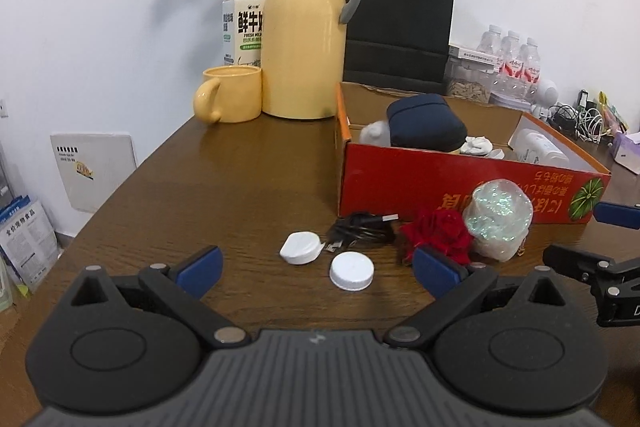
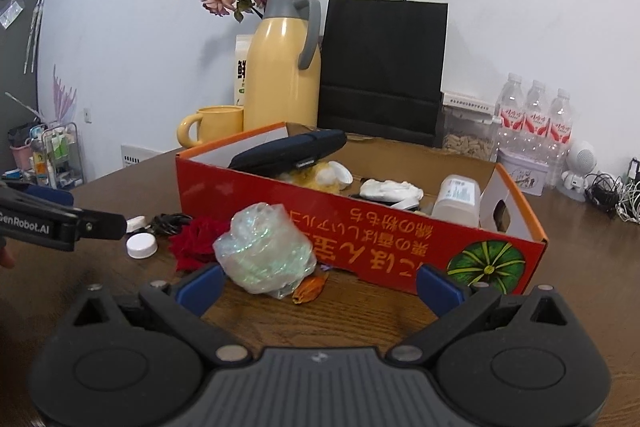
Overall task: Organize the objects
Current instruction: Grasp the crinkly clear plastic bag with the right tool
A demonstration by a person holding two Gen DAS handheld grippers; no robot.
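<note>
On the brown wood-grain table (image 1: 248, 163), a red cardboard box (image 2: 256, 187) with an orange rim stands open at the 1 o'clock position from the left gripper (image 1: 318, 273). The box holds a dark blue pouch (image 2: 288, 153), a crumpled white item (image 2: 390, 190) and a white plastic bottle (image 2: 458, 201). The left gripper's jaws stand wide apart and hold nothing. Between its blue fingertips (image 1: 200, 269), at 12 o'clock, lie two smooth white pieces: a round cap (image 1: 352, 271) and a rounded flip lid (image 1: 301, 247), close together. Just beyond them sits a coiled black cable (image 1: 360, 231), near the box's front wall. A red fabric rose (image 1: 438, 233) lies at 1 o'clock, touching a crinkled, iridescent plastic bundle (image 2: 264, 251). The right gripper (image 2: 318, 285) also has its jaws wide apart and empty; the bundle sits at its 11 o'clock, just beside its left fingertip. At the table's far edge stand a glossy yellow jug (image 1: 306, 35) with a grey handle, a yellow mug (image 1: 230, 93), a milk carton (image 1: 244, 23) and a matte black paper bag (image 2: 384, 67).
</note>
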